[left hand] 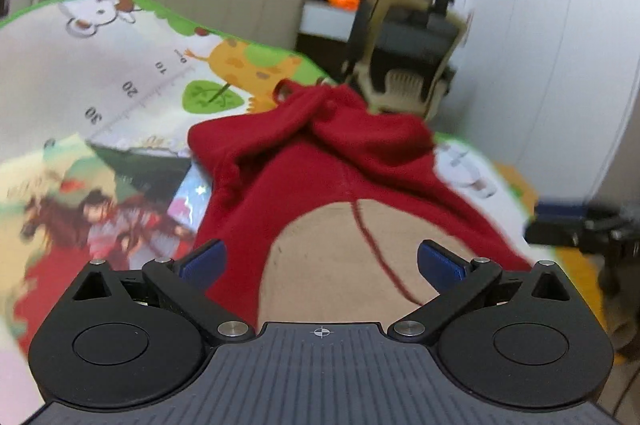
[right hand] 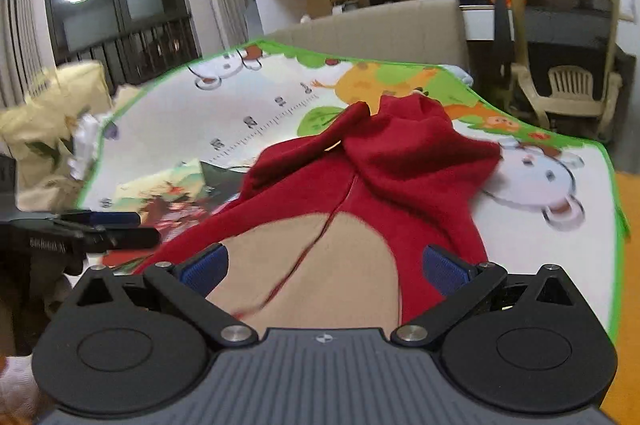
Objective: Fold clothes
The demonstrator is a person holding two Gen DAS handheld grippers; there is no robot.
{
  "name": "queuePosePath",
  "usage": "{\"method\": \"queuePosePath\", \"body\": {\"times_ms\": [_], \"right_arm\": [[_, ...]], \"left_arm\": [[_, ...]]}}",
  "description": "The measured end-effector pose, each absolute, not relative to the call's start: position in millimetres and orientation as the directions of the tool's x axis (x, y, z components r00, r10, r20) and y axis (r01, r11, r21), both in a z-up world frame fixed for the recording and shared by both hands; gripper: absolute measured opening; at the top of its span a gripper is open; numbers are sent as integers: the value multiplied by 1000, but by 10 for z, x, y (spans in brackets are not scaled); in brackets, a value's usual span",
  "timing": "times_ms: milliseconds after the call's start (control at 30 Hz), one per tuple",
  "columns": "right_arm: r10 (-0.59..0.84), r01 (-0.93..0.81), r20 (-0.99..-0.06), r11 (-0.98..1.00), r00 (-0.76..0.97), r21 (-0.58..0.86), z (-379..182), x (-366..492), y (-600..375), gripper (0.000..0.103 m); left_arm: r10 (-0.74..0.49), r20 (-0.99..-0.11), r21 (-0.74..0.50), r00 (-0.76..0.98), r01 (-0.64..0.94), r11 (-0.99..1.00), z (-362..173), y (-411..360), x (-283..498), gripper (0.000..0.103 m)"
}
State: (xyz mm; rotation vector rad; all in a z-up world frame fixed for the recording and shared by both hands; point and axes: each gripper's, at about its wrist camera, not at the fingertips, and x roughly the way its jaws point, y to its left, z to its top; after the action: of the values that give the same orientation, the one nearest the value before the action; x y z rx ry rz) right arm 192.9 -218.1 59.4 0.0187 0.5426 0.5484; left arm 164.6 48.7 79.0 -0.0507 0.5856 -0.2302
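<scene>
Item: red garment (left hand: 320, 161), fleece-like, with a tan oval panel (left hand: 336, 265) split by a red seam or zip line. It lies crumpled on a cartoon-print play mat (left hand: 132, 73), spread over what appears to be a bed or sofa; which one cannot be told. The far end is bunched, sleeves or hood heaped on the body.

Left hand-held gripper (left hand: 320, 261): fingers wide apart, holding nothing, poised over the tan panel at the garment's near edge. Right hand-held gripper (right hand: 324, 265): likewise spread and empty, over the same panel, with the left one visible at its left.

Risks, as judged:
- The mat is loose; a low pinch may catch mat along with cloth and drag both.
- The heaped far end may fold in wrinkled if not flattened first.
- Thick fleece may slip from narrow blue pads (right hand: 204, 265), or only the top layer may lift.
- A printed book or poster (left hand: 96, 209) lies under the garment's left edge and may shift.

Not legible: the garment's near hem, hidden beneath both gripper bodies; sleeve count and layout; whether hood or collar; motion blur softens edges.
</scene>
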Motion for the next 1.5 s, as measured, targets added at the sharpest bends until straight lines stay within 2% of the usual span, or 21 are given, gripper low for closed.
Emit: {"method": "queuePosePath", "body": {"times_ms": [133, 233, 333, 600, 1167, 1333, 1400, 1500], "right_arm": [[424, -467, -565, 881, 708, 76, 312, 2426, -1943, 103], [400, -409, -669, 899, 626, 155, -71, 2698, -1940, 103], [408, -409, -661, 897, 629, 165, -175, 2719, -1958, 103], [331, -422, -703, 905, 630, 49, -184, 2707, -1785, 103], [312, -415, -715, 909, 625, 34, -198, 2740, -1741, 103], [316, -469, -759, 883, 570, 15, -86, 2842, -1687, 103], [295, -484, -685, 870, 667, -96, 105, 2853, -1629, 103], [269, -466, -516, 833, 813, -300, 383, 2864, -1495, 103]], "left_arm": [[-163, -595, -17, 787, 191, 981, 645, 270, 2098, 103], [-152, -646, -28, 748, 175, 984, 385, 255, 2336, 103], [-165, -694, -44, 701, 187, 981, 104, 292, 2442, 103], [-195, -680, -60, 707, 211, 976, 70, 345, 2391, 103], [-192, -676, -66, 711, 201, 977, 63, 335, 2402, 103], [-178, -680, -54, 712, 194, 979, 61, 316, 2391, 103], [-176, -679, -53, 713, 191, 980, 59, 318, 2382, 103], [-177, -681, -54, 710, 192, 980, 59, 320, 2385, 103]]}}
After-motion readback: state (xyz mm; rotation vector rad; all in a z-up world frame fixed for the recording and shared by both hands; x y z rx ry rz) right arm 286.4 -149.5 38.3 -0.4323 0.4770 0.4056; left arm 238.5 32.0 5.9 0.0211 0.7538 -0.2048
